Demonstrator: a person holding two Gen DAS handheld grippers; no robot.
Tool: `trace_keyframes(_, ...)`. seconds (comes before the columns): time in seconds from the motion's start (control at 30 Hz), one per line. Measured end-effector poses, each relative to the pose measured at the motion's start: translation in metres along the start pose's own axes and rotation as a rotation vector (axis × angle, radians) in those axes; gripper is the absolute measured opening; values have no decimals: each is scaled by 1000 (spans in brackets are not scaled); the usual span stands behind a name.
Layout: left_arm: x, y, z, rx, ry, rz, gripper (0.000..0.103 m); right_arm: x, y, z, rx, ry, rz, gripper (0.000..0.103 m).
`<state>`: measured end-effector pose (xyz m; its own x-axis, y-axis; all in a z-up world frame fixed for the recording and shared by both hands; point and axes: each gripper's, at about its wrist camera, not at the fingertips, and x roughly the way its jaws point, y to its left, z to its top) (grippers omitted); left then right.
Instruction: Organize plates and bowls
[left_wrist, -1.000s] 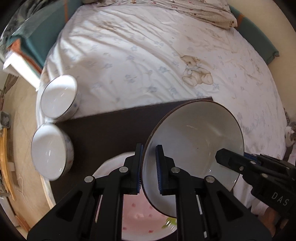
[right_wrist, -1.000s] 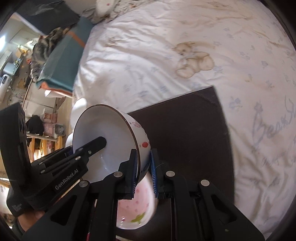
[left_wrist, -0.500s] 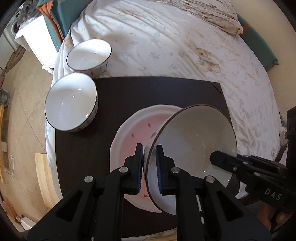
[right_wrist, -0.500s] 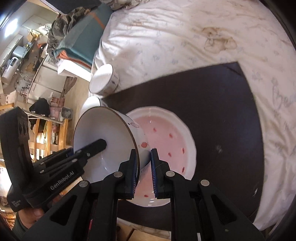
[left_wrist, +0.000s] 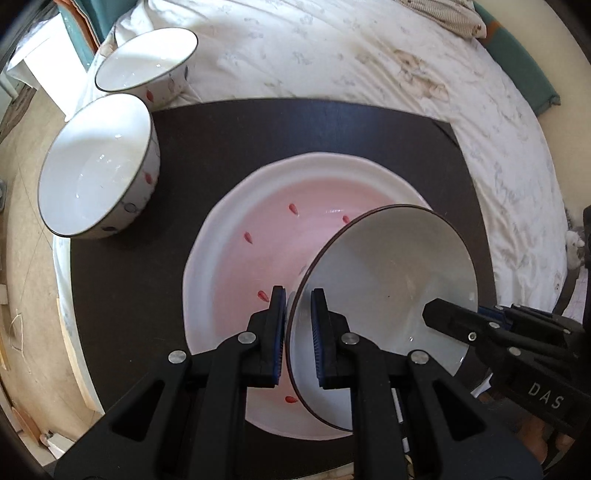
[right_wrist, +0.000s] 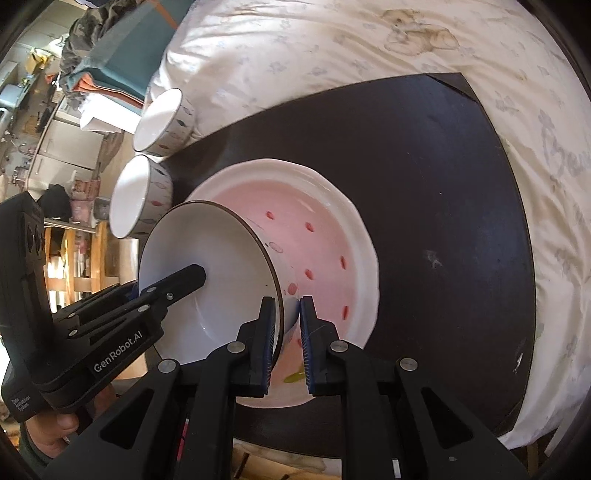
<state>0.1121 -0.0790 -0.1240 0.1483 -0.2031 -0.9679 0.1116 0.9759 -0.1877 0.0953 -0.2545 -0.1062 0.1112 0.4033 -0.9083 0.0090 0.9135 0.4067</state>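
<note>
Two hand-held grippers, left (left_wrist: 298, 321) and right (right_wrist: 287, 325), are pinching opposite rims of the tilted bowl (left_wrist: 384, 295), probably just above the pink plate (left_wrist: 258, 236) directly beneath.

A: What sort of place?
B: Home, bedroom. Bed (left_wrist: 332, 51) w/ teddy-print sheet (right_wrist: 417, 33), folded blankets (right_wrist: 110, 62) beside it.
A: And behind?
B: Prob. kitchen cabinets (right_wrist: 62, 147), blurry tho.

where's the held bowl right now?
The held bowl hangs tilted over the near-right part of the pink plate on the dark board, its rim pinched by the left gripper and the right gripper.
</note>
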Motion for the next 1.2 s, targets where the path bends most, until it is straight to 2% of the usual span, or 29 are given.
trace_keyframes(0.27,7,3,4,-13,5,14,10,11,-1,0,-12,27,-25,15)
trace_keyframes(0.53,8,9,6,-30,7,-4,11,11,-7,4,27,22,8,18)
trace_keyframes(0.67,3,12,8,-52,-10,-17,10,11,-4,5,10,-9,-16,18)
trace_keyframes(0.9,0,17,6,-71,7,-17,12,8,-12,9,66,-1,46,19)
trace_keyframes(1.0,-6,18,4,-74,-11,-27,13,1,-14,10,72,-27,58,19)
trace_keyframes(1.03,-9,18,4,-67,-25,-17,16,-2,-14,10,74,-39,64,19)
trace_keyframes(1.1,-14,18,3,-54,-50,12,35,-6,-13,11,73,-53,73,19)
trace_keyframes(1.2,-21,18,2,-43,-91,61,41,-10,-13,12,79,-86,60,19)
